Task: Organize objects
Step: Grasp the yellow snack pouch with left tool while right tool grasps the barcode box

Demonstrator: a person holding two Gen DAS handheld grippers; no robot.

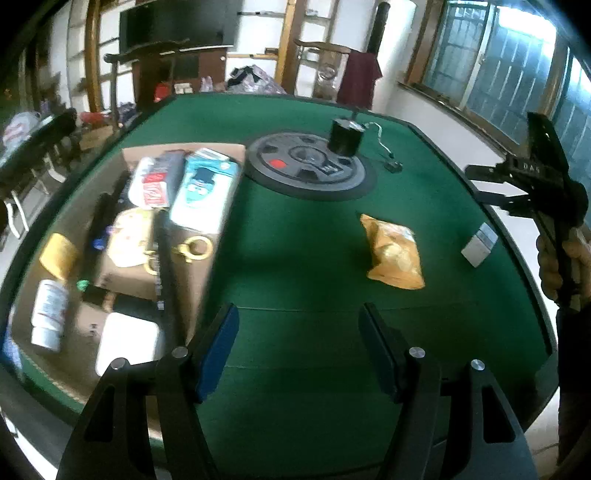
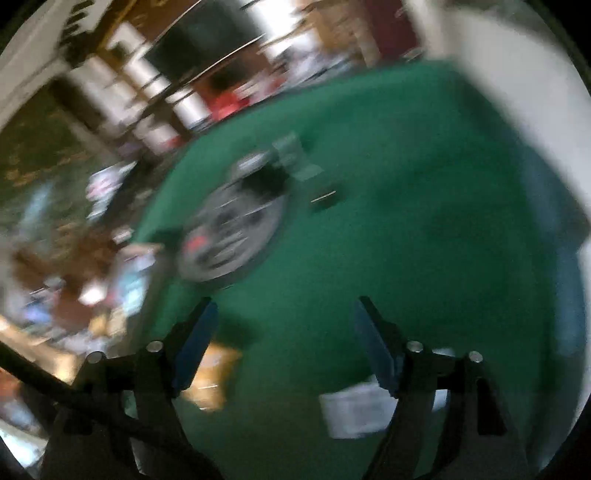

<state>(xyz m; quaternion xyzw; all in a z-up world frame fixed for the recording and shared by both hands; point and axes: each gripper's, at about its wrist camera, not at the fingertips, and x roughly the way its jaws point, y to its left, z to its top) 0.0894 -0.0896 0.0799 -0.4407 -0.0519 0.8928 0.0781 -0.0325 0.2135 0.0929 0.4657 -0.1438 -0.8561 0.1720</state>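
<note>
Daylight came through tall windows (image 1: pixel 509 74) far right of the claw; white walls (image 1: pixel 258 26), wooden shelving (image 1: pixel 291 33) and a dark screen (image 1: pixel 177 22) stood ahead.

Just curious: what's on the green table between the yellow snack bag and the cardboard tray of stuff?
Nothing: only bare green felt between the yellow snack bag and the cardboard tray, seen in the left wrist view.

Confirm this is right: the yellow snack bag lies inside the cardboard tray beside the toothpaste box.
Not right. The yellow snack bag lies on the bare green table, well apart from the cardboard tray, as the left wrist view shows. The toothpaste box is in the tray.
</note>
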